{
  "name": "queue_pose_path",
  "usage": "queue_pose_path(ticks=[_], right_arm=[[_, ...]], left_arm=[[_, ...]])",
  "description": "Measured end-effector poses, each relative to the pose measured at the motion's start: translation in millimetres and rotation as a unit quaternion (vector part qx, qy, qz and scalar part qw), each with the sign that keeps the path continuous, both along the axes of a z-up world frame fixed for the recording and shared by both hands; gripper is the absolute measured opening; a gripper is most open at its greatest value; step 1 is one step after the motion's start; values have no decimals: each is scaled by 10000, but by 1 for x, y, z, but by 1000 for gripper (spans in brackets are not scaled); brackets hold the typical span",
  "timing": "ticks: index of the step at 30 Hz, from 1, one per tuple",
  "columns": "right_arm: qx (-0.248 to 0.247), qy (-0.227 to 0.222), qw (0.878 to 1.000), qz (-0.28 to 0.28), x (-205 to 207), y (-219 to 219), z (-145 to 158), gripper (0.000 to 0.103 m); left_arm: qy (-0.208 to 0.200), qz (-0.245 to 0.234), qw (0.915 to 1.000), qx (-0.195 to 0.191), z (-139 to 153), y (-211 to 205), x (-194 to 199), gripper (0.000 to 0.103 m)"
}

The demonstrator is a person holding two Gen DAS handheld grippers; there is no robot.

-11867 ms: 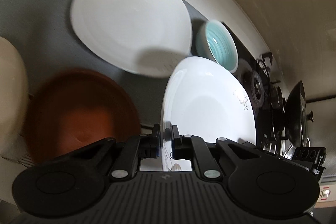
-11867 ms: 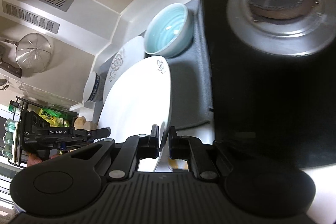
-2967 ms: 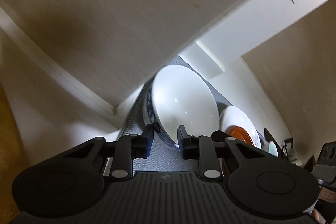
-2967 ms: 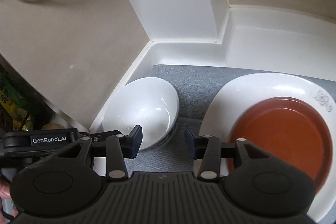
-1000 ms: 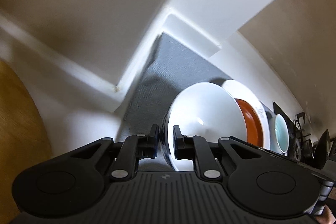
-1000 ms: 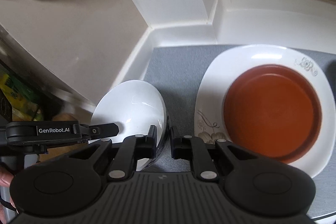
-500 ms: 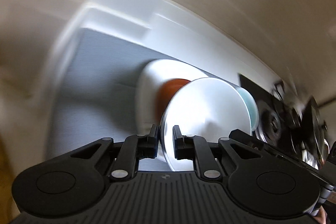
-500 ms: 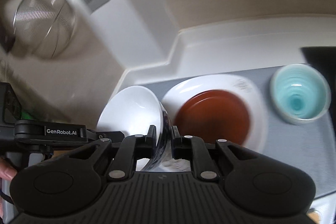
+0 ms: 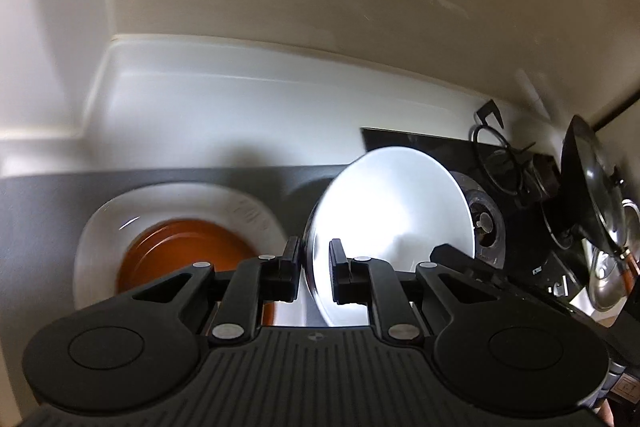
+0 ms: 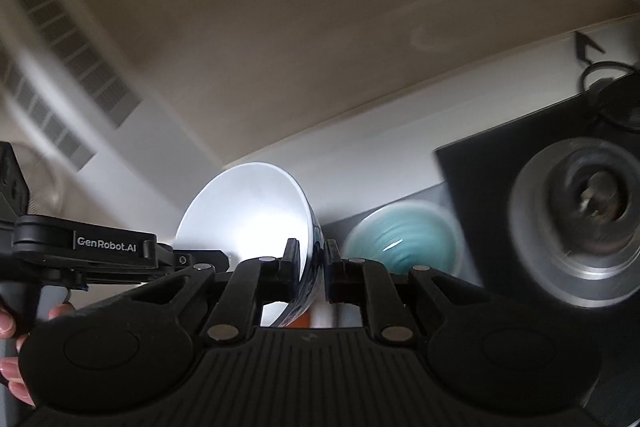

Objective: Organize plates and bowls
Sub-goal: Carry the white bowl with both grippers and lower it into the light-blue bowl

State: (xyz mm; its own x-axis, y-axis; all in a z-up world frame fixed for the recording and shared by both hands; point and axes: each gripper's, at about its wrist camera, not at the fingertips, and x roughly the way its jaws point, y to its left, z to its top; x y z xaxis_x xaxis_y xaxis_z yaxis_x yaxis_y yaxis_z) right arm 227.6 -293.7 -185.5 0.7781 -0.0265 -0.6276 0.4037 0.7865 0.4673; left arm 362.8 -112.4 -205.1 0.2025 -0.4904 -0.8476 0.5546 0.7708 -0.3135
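A white bowl (image 9: 392, 211) with a blue pattern outside is held in the air by both grippers on opposite sides of its rim. My left gripper (image 9: 314, 267) is shut on the near rim. My right gripper (image 10: 307, 265) is shut on the rim of the same bowl (image 10: 248, 207). Below and left, a brown plate (image 9: 180, 251) lies on a white flowered plate (image 9: 248, 211) on the grey mat (image 9: 40, 211). A teal bowl (image 10: 400, 243) stands on the mat just right of the held bowl.
A black gas hob (image 10: 500, 187) with a round burner (image 10: 580, 223) lies to the right. A dark pan (image 9: 592, 187) and metal pots stand on the hob's far side. A white backsplash (image 9: 280, 107) runs behind the mat. The left gripper body (image 10: 104, 251) shows at the left.
Both grippers have carried the white bowl to the right, from the left corner of the mat past the stacked plates, to beside the teal bowl near the hob.
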Motion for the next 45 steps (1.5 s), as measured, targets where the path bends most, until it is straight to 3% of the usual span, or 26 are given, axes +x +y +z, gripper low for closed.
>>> queue_pose_path(ticks=[11,17,22,32,37,41,45], right_arm=[[-34,524,9986,-108,12,-47,-57,10],[-380,710,9967,117,23,-48,-72,9],[-468,825,9950,307,30,-46,-86,9],[-978,1101,9889,210,42,-41,-89,6],[-1186,1232,9846,354,46,-37,-87,6],[-1009,1242,9856,540,41,-42,-78,12],[-745,1135,9898,436,27,-58,-69,12]], left_arm=[[392,-93,9957,833,-52,-69,20,14],[548,-48,9927,1076,-73,-80,28,14],[446,-30,9916,1212,-80,-86,30,14],[679,-67,9912,1132,-86,-86,39,14],[561,-244,9907,1219,-92,-90,39,14],[877,-180,9882,1244,-112,-90,42,16],[835,-200,9890,1205,-112,-89,40,17]])
